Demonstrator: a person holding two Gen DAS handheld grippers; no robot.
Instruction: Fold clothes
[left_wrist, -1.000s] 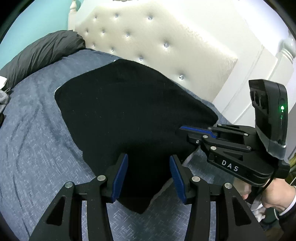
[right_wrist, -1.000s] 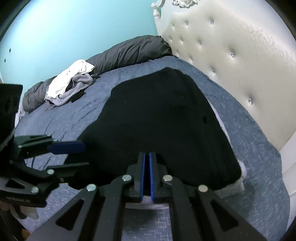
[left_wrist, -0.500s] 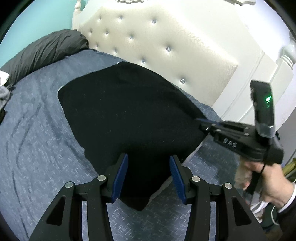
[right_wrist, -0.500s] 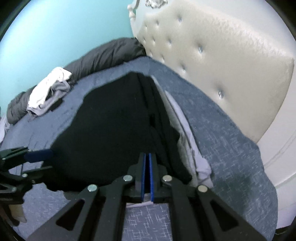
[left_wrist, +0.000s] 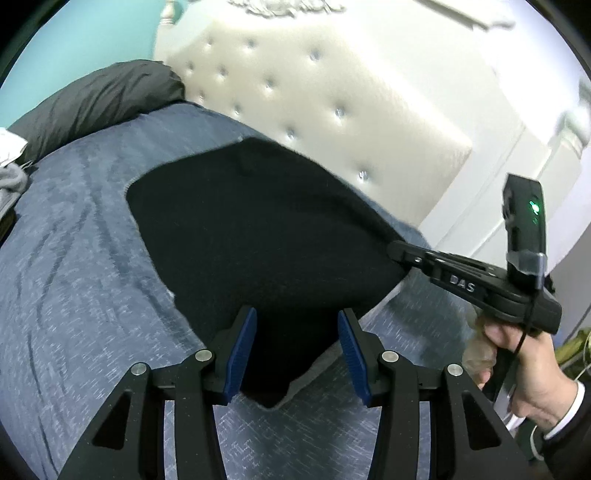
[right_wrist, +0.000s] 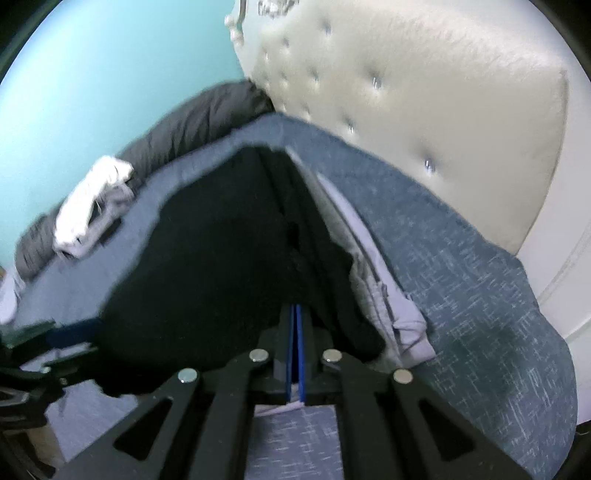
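Observation:
A black garment (left_wrist: 258, 229) lies spread on the blue-grey bed cover (left_wrist: 74, 277). My left gripper (left_wrist: 295, 325) hovers open over its near corner, and the blue pads (left_wrist: 240, 350) stand apart without pressing the cloth. My right gripper (left_wrist: 393, 253) is shut on the garment's right edge and holds that edge up off the bed. In the right wrist view the shut right gripper (right_wrist: 295, 310) pinches the black garment (right_wrist: 221, 258), and a pale grey underside (right_wrist: 402, 314) shows along the raised edge. The left gripper (right_wrist: 70, 332) appears blurred at the lower left.
A cream tufted headboard (left_wrist: 332, 92) runs along the bed's far right side. A dark grey duvet (left_wrist: 96, 99) is bunched at the far end, with a pile of white and grey clothes (right_wrist: 92, 210) beside it. A person's hand (left_wrist: 524, 369) grips the right handle.
My right gripper has rolled and drawn the garment's right edge up and away, baring the grey underside. My left gripper has risen a little, still open over the near corner.

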